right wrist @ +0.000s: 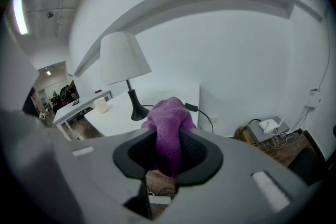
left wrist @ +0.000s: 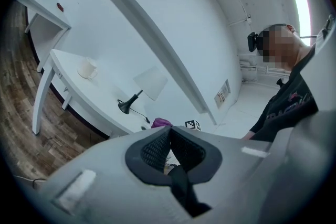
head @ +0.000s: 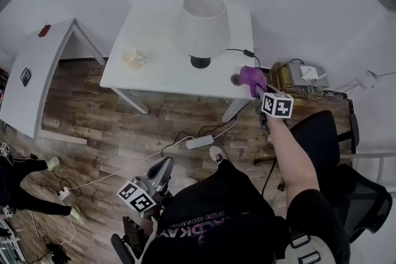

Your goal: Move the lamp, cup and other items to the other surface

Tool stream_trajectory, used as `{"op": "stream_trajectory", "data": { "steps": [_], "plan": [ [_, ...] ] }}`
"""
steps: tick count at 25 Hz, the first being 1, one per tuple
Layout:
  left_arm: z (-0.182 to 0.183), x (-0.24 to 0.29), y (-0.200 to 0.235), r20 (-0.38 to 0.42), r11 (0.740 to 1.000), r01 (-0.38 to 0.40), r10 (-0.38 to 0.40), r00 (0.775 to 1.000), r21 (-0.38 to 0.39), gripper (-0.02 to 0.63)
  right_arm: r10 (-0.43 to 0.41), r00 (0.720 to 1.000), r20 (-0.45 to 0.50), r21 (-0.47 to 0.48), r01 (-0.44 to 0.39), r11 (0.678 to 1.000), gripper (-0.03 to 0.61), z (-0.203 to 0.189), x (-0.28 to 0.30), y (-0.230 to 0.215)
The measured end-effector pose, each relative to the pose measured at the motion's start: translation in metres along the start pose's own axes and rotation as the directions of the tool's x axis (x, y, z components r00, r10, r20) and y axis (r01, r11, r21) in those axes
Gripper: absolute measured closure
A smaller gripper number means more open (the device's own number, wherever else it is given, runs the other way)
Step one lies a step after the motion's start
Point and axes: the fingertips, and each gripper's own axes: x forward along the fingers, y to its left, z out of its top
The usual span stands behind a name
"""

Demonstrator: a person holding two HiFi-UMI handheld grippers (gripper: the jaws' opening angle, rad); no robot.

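Observation:
A white table (head: 161, 74) carries a white-shaded lamp (head: 203, 25) on a black base and a pale cup (head: 132, 59). My right gripper (head: 255, 88) is over the table's front right corner, shut on a purple cloth (head: 252, 78). In the right gripper view the cloth (right wrist: 168, 123) hangs bunched between the jaws of that gripper (right wrist: 167, 134), with the lamp (right wrist: 122, 57) and cup (right wrist: 101, 106) beyond. My left gripper (head: 164, 164) is low over the floor near the person's body, jaws shut and empty (left wrist: 169, 131). The left gripper view shows the lamp (left wrist: 149, 84), cup (left wrist: 87, 68) and cloth (left wrist: 161, 123) far off.
A second white table (head: 37, 65) stands at the left with small items on it. A power strip (head: 199, 142) and cables lie on the wood floor. A box with electronics (head: 306, 77) and a black chair (head: 328, 139) are at the right. Another person's legs (head: 25, 195) lie at the left.

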Motion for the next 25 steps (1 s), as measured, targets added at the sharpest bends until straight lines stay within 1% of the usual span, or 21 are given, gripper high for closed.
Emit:
{"op": "stream_trajectory", "data": {
  "steps": [6,10,14,18,22,25],
  "plan": [
    [-0.022,-0.009,-0.012,-0.081,0.997,0.077,-0.079,0.994,-0.023,0.615,-0.073,0.996,0.049,0.064,0.07,0.996,0.489,-0.026,-0.067,-0.022],
    [-0.047,-0.011,-0.025,-0.154,0.988,0.141,-0.149,0.977,-0.059,0.614,-0.149,0.987,0.064,0.119,0.141,0.983,0.489,-0.058,-0.117,-0.044],
    [-0.066,-0.009,-0.037,-0.199,0.977,0.193,-0.208,0.958,-0.093,0.614,-0.234,0.97,0.059,0.171,0.221,0.96,0.489,-0.092,-0.168,-0.069],
    [-0.076,0.006,-0.053,-0.228,0.964,0.244,-0.262,0.938,-0.102,0.614,-0.318,0.947,0.048,0.22,0.301,0.928,0.489,-0.116,-0.218,-0.105],
    [-0.087,0.024,-0.076,-0.257,0.951,0.285,-0.307,0.916,-0.123,0.615,-0.412,0.91,0.04,0.297,0.383,0.875,0.489,-0.134,-0.275,-0.155],
    [-0.099,0.038,-0.092,-0.272,0.946,0.299,-0.322,0.907,-0.125,0.615,-0.468,0.883,0.034,0.344,0.43,0.835,0.489,-0.15,-0.312,-0.192]
  ]
}}
